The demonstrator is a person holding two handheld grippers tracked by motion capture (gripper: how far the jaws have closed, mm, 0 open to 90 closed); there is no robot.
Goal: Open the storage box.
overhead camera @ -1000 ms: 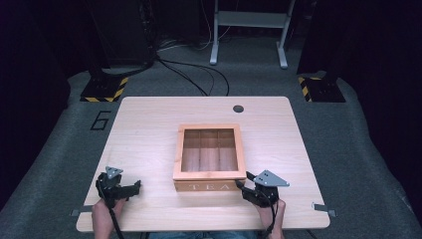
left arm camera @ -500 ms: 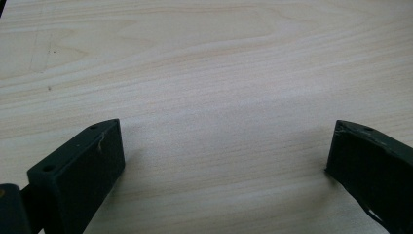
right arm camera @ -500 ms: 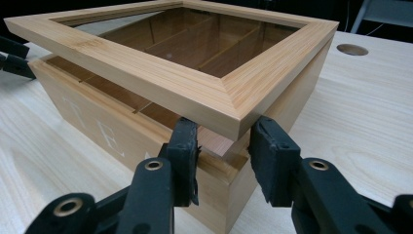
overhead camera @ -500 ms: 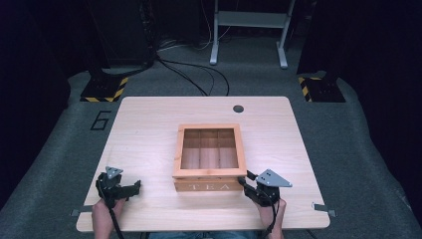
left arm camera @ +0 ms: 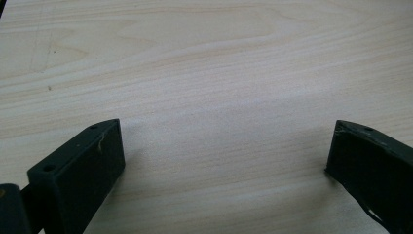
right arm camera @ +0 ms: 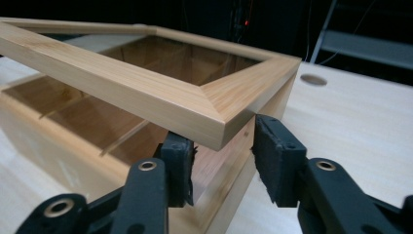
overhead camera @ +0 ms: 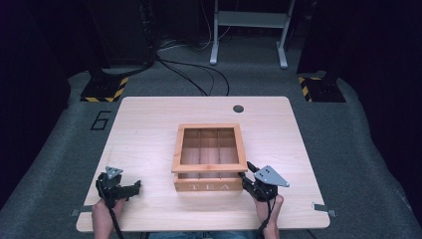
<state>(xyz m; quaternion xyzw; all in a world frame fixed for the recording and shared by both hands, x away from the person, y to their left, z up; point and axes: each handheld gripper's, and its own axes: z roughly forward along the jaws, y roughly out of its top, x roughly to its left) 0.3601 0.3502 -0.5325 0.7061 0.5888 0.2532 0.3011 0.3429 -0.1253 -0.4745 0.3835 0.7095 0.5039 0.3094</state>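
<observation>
Gripping status, right gripper (overhead camera: 247, 175): jaws apart, one on each side of the tea box's right wall just under the raised lid corner; in the right gripper view (right arm camera: 221, 161) the inner jaw sits inside the box, the outer jaw outside; contact with the wall cannot be told.
Status, left gripper (overhead camera: 130, 188): jaws wide apart, nothing between them; the left gripper view (left arm camera: 224, 146) shows bare wood between the two black jaws.
Position, left gripper: lower left of the high view, low over the counter (overhead camera: 149, 129), well apart from the box.
Position, right gripper: lower right of centre in the high view, at the box's near right corner.
Tea box (overhead camera: 209, 185): wooden, centre of the counter, front face lettered "TEA" toward the bottom of the frame; inner dividers visible through the lid.
Lid (overhead camera: 209, 168): wooden frame with clear pane, lifted at the near edge; a gap shows between lid (right arm camera: 146, 92) and box wall in the right gripper view.
Hole (overhead camera: 238, 108): round, dark, in the counter above the box.
Hands: one behind each gripper at the bottom edge.
</observation>
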